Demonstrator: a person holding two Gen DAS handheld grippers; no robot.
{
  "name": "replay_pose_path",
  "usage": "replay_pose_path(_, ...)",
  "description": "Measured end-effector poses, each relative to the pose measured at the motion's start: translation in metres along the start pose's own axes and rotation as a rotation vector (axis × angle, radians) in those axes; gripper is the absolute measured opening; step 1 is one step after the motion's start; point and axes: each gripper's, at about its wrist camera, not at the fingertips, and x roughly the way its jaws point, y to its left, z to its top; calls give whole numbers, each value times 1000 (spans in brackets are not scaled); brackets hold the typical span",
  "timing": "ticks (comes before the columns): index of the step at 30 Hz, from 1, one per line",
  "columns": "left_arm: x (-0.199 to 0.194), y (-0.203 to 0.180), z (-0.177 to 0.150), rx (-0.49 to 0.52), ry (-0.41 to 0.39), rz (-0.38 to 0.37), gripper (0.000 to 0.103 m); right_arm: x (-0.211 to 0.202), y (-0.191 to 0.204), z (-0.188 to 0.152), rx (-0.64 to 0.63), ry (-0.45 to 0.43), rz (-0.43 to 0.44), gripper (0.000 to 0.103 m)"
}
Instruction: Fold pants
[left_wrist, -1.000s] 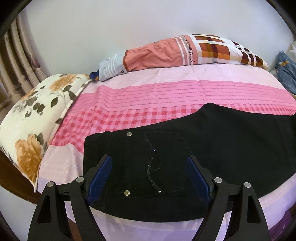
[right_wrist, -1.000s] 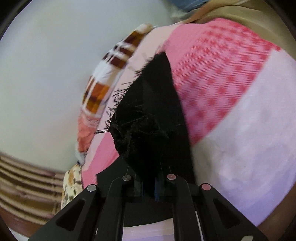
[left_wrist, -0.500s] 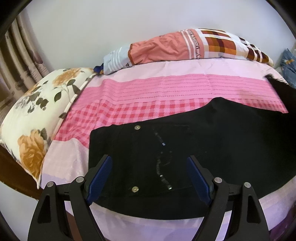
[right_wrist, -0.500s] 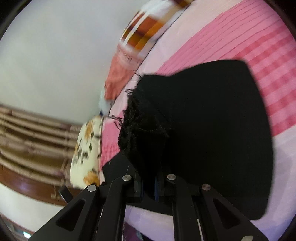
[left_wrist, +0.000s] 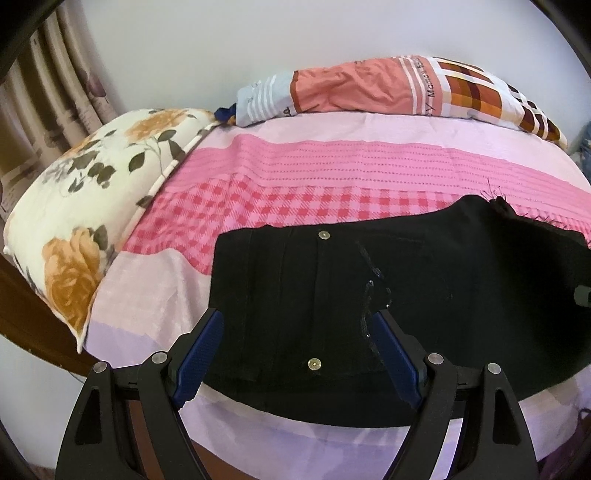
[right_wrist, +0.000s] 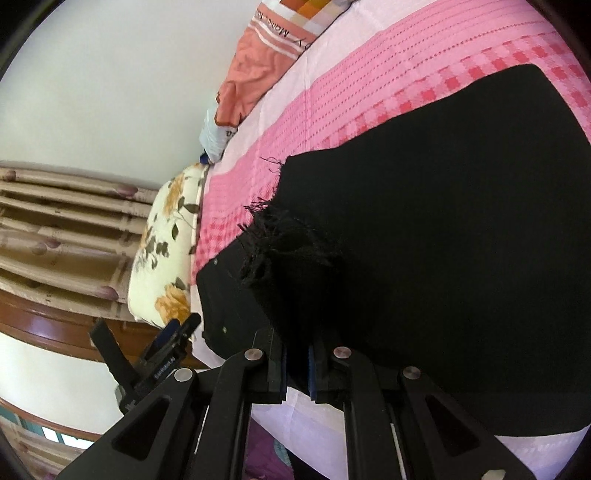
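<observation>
Left wrist view showed me one pair of black pants (left_wrist: 424, 295) spread on the bed (left_wrist: 332, 173), two pillows (left_wrist: 74, 221) behind, my left tool (left_wrist: 295, 343) hanging apart above the waistband. My right tool (right_wrist: 297, 365) was clamped on one frayed hem (right_wrist: 280, 243).

Counted: one black pants (left_wrist: 424, 295), two metal rivets (left_wrist: 324, 235), two pillows – floral pillow (left_wrist: 92, 206), patchwork pillow (left_wrist: 388, 92); two grippers – left gripper (left_wrist: 295, 343), right gripper (right_wrist: 297, 373).

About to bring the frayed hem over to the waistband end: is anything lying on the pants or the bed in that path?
Nothing visible does. The right gripper is shut on the frayed hem, and the black pants beneath lie bare up to the waistband. The open left gripper hangs over that end. The floral pillow lies clear.
</observation>
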Motion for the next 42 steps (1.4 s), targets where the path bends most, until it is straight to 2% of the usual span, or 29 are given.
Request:
replay_pose_path(8,2,-9,-4,35,4,1,83,24,15,-13,-117,54,-104,10)
replay_pose_path(17,6,-11,-4,29,18,-10,83,36,25,-21,-182,79,-158,10)
replay_pose_path(23,11,-3,-6,14,32,-15,83,52,32,-33,-227,123,-185,13)
replay_pose_path(28,12,-1,-5,11,28,-16,83,56,30,-33,-214,144,-167,16)
replay_pose_path(31,13,-1,-6,14,35,-15,83,59,31,-35,-202,167,-131,30)
replay_pose_path(33,14,0,-6,17,39,-13,83,62,33,-38,-201,192,-96,36)
replay_pose_path(34,15,-1,-6,17,39,-12,83,61,33,-38,-192,200,-63,36)
replay_pose_path(35,14,-1,-6,17,39,-11,83,61,30,-37,-161,216,10,36)
replay_pose_path(36,15,-1,-6,16,38,-12,83,61,24,-35,-93,247,120,36)
replay_pose_path(37,15,0,-6,15,38,-11,83,59,18,-33,-44,253,181,36)
replay_pose_path(38,14,1,-6,13,36,-10,83,51,8,-28,11,230,245,36)
replay_pose_path(39,14,2,-6,10,34,-10,83,42,1,-22,36,194,273,36)
replay_pose_path(42,13,5,-5,1,29,-14,83,12,-17,-6,55,77,214,37)
